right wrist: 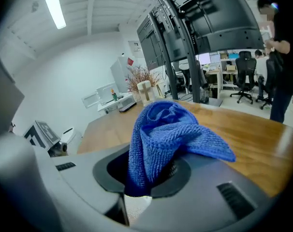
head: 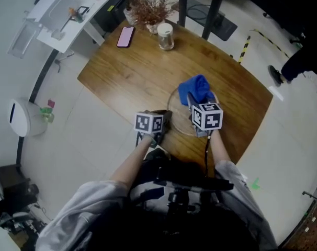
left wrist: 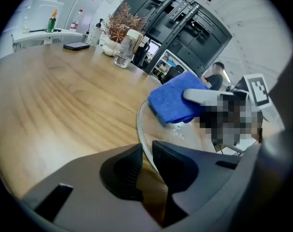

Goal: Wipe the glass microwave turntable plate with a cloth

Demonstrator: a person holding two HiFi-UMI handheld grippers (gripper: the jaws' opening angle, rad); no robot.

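Note:
The clear glass turntable plate [head: 178, 114] lies flat on the wooden table [head: 127, 72], near its front edge. My left gripper [head: 163, 120] is at the plate's left rim. In the left gripper view its jaws [left wrist: 147, 161] are closed on the rim of the plate [left wrist: 185, 134]. My right gripper [head: 197, 106] is shut on a bunched blue cloth [head: 199, 88], held over the plate's far right part. In the right gripper view the cloth [right wrist: 161, 129] rises out from between the jaws and hides the plate. The left gripper view shows the cloth [left wrist: 173, 100] resting on the glass.
At the table's far end stand a lidded glass jar [head: 165, 36], a vase of dried twigs [head: 150, 9] and a pink phone [head: 126, 36]. A white side table [head: 64, 14] is beyond on the left. A person [right wrist: 282, 57] stands off to the right.

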